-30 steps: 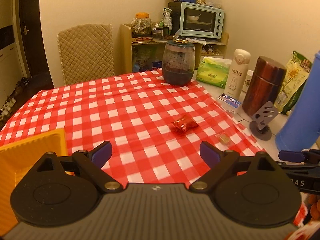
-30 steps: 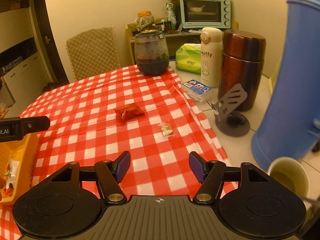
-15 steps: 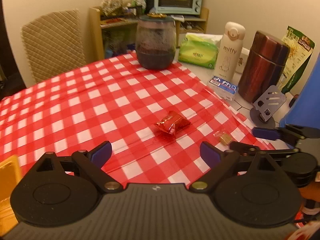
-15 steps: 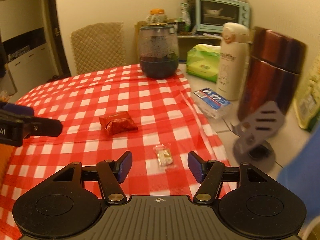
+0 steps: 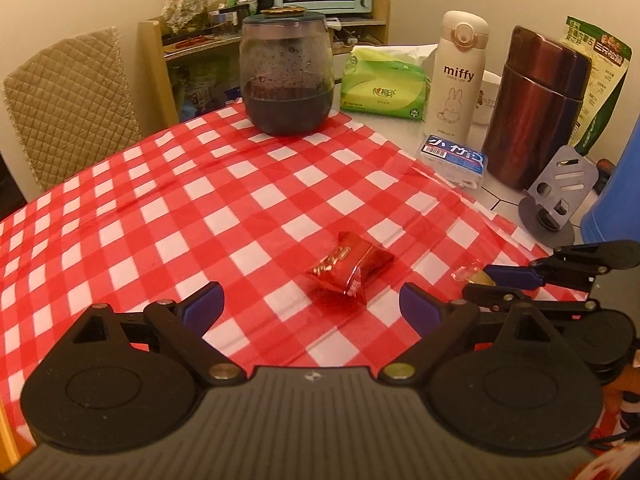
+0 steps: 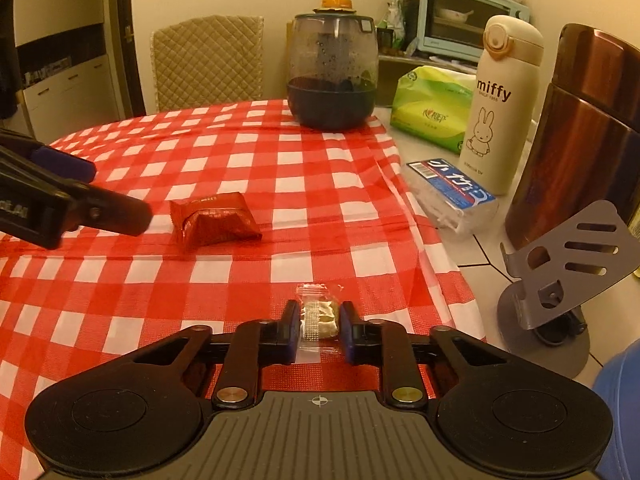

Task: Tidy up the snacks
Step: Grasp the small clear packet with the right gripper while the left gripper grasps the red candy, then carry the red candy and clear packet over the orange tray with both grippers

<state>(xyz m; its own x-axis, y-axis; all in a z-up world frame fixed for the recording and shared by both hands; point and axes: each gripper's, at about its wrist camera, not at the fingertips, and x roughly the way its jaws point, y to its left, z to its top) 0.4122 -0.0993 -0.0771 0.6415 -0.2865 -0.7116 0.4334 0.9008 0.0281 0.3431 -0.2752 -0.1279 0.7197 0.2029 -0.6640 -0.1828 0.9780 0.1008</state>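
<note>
I'm seeing the right gripper (image 6: 319, 330) sitting low on the tabletop (image 6: 492, 256), jaws pinching in on the small clear-wrapped candy (image 6: 319, 316) near the right edge of the red checked cloth (image 6: 240, 160). The left gripper (image 5: 311, 307) is hovering with jaws wide apart, and the red snack packet (image 5: 350, 270) is lying on the cloth just ahead, between the fingers' line. The cloth is covering most of the surface, and bare white tabletop is showing along the right. Standing there: a white miffy bottle (image 6: 502, 104), a brown steel flask (image 6: 580, 136), a green tissue pack (image 6: 432, 108), a blue-labelled box (image 6: 452, 192) and a grey phone stand (image 6: 560, 272). A dark glass jar (image 6: 332, 72) is sitting at the far edge of the cloth. Further back, a quilted chair (image 6: 208, 62) is facing the tabletop, and a toaster oven (image 6: 460, 20) is resting on a wooden shelf.
</note>
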